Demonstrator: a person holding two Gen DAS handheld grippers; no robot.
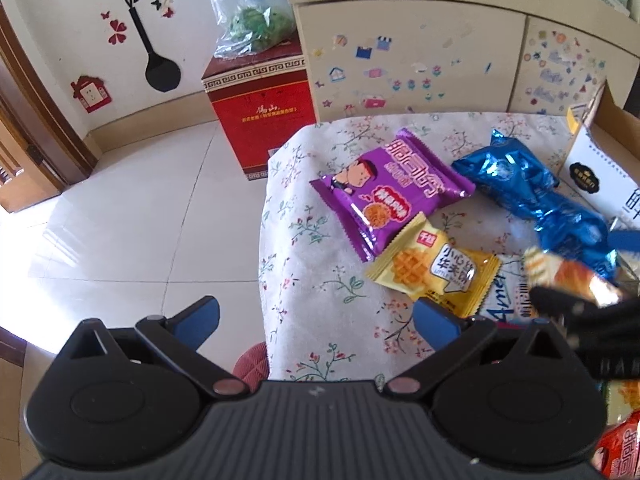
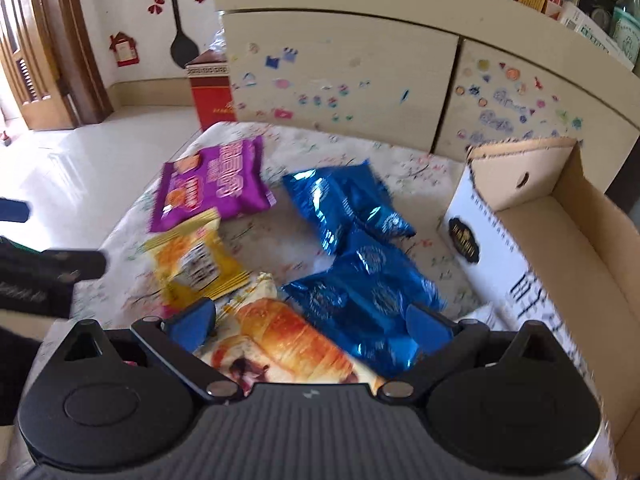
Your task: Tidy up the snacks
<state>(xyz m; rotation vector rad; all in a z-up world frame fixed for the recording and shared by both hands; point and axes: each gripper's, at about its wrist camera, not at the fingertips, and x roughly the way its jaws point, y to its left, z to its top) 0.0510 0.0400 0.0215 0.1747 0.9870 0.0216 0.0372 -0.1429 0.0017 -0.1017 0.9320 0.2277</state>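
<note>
Currently left gripper [image 1: 316, 320] gapes empty off the table's [image 1: 320, 280] left edge, right gripper [image 2: 310, 322] open around a bread packet [image 2: 288, 340], near purple [image 2: 216, 180], yellow [image 2: 196, 264], blue packets [image 2: 352, 240] beside the cardboard box [image 2: 560, 240].

Left wrist cam: high, looks down past table's left edge; tiled floor [image 1: 132, 216] fills frame left. Right wrist cam: nearer, lower, facing cabinet [image 2: 344, 76], slightly blurred. Both share purple packet [image 1: 386, 188], yellow packet [image 1: 434, 266], blue packets [image 2: 352, 240].
</note>
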